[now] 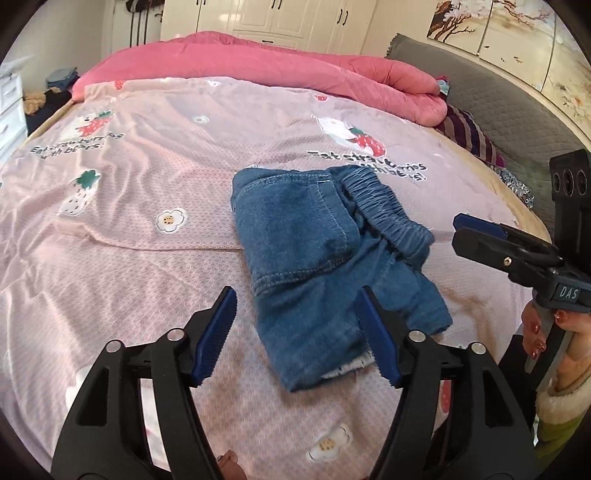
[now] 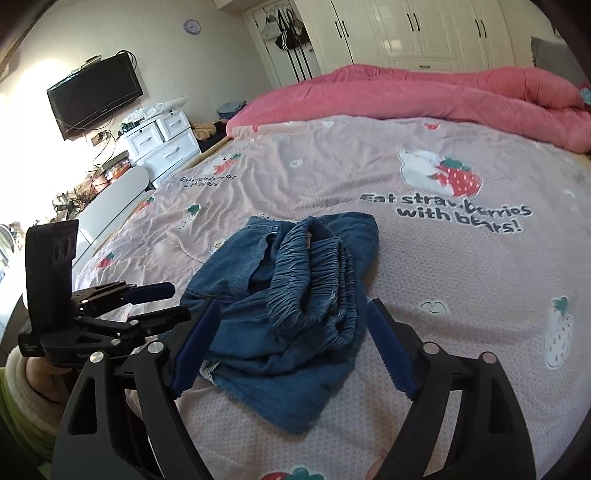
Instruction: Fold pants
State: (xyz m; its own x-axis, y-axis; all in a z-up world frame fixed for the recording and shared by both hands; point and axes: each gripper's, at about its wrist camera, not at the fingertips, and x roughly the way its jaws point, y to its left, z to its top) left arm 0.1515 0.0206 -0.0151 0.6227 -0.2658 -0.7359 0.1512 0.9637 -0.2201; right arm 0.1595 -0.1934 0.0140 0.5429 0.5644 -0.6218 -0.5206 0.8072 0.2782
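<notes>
Blue denim pants (image 1: 306, 236) lie folded into a small bundle on the pink strawberry-print bed sheet (image 1: 129, 166), with the gathered elastic waistband (image 2: 314, 273) on top. My left gripper (image 1: 297, 291) hovers open over the bundle's near edge, and its blue pads touch no cloth. My right gripper (image 2: 293, 302) is also open, just above the near side of the pants (image 2: 236, 266), holding nothing. Each gripper shows in the other's view, the right gripper (image 1: 458, 230) at the bundle's right and the left gripper (image 2: 177, 301) at its left. A hand in a fleece cuff holds each one.
A rolled pink quilt (image 1: 258, 62) lies across the far side of the bed, with a striped pillow (image 1: 465, 133) and a grey padded headboard (image 1: 498, 99) at the right. White drawers (image 2: 162, 140), a wall television (image 2: 94, 96) and white wardrobes (image 2: 406, 29) stand beyond.
</notes>
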